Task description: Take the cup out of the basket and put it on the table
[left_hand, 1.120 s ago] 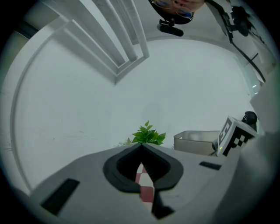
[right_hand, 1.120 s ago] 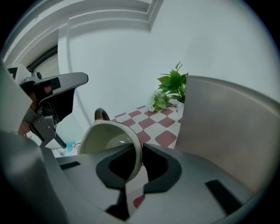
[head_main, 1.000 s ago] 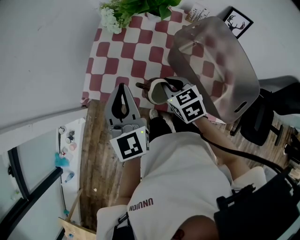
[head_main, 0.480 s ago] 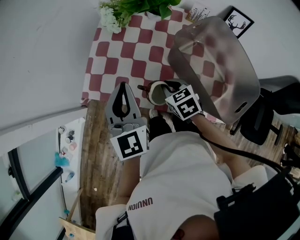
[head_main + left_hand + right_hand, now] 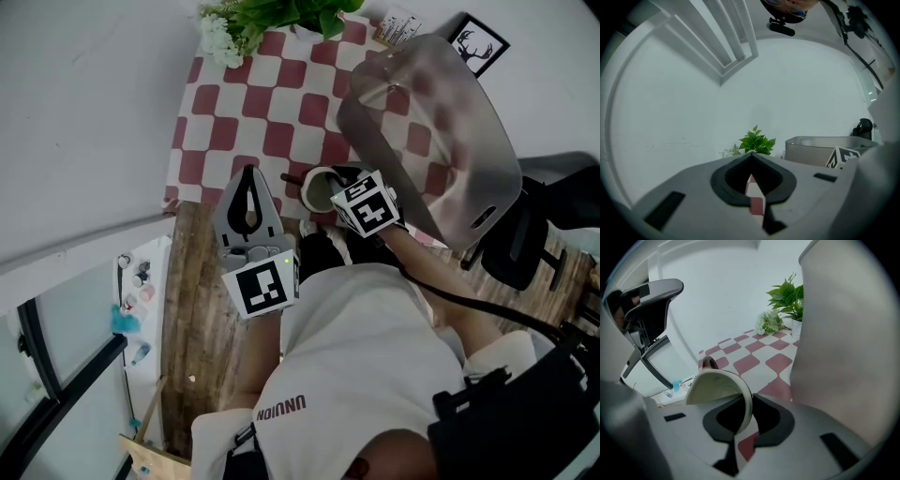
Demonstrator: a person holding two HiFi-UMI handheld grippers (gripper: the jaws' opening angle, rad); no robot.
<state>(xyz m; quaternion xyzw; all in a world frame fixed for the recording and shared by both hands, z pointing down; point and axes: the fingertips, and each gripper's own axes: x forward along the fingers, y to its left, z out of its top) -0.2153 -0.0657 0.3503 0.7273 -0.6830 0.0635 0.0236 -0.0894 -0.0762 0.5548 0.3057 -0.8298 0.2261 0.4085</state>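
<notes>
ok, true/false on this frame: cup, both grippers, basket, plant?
1. The right gripper is shut on the cup rim. True.
2. The cup sits inside the basket. False: it is outside, held over the checked cloth beside the basket.
3. The left gripper holds a spoon. False: it is shut with nothing in it.
4. A green plant stands at the cloth's far end. True.
</notes>
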